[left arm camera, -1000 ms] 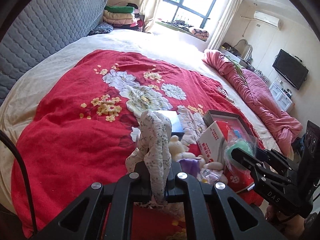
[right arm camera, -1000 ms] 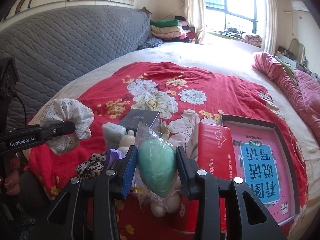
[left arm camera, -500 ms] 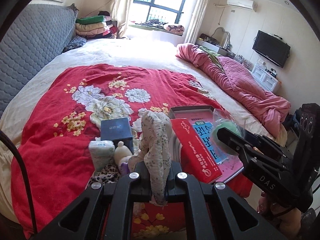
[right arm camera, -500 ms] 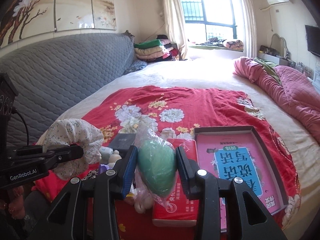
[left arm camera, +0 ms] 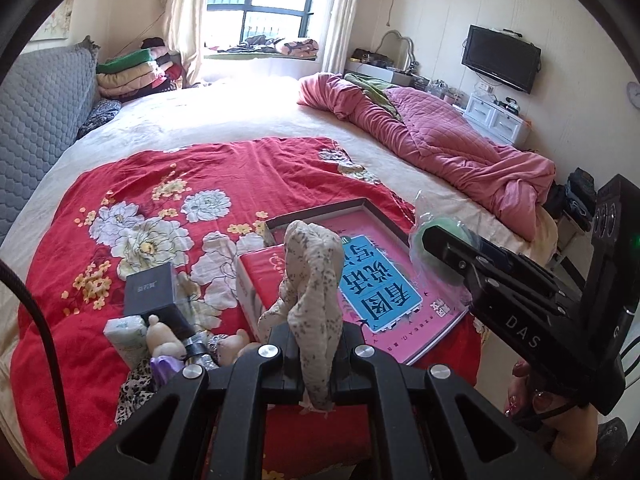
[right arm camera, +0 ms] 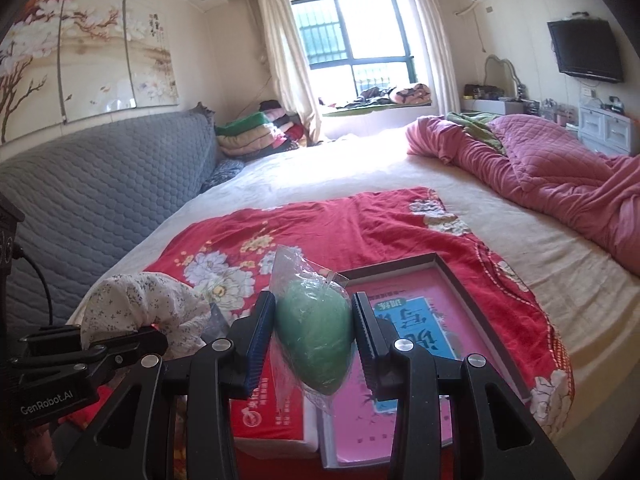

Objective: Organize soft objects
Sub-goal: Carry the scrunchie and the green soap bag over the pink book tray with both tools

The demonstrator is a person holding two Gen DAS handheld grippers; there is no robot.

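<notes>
My left gripper [left arm camera: 314, 344] is shut on a white floral scrunchie [left arm camera: 314, 280] and holds it above the red bedspread; it also shows in the right wrist view [right arm camera: 144, 312]. My right gripper [right arm camera: 314, 324] is shut on a green sponge in a clear bag [right arm camera: 316, 340], above the pink book box [right arm camera: 420, 328]; the sponge shows in the left wrist view [left arm camera: 434, 236]. Below lie a leopard scrunchie [left arm camera: 134, 388], a small plush toy [left arm camera: 164, 340] and a tissue pack [left arm camera: 124, 332].
A red tissue box [left arm camera: 256, 280] and a dark box [left arm camera: 150, 288] lie on the red floral bedspread [left arm camera: 160, 184]. A pink quilt [left arm camera: 440, 144] is bunched at the right. A grey headboard [right arm camera: 100, 192] stands at the left, folded blankets [right arm camera: 256, 136] by the window.
Both grippers have swung to the right and risen with their objects still held. The pink book box now lies under and ahead of them; the pile of small items has shifted to the lower left.
</notes>
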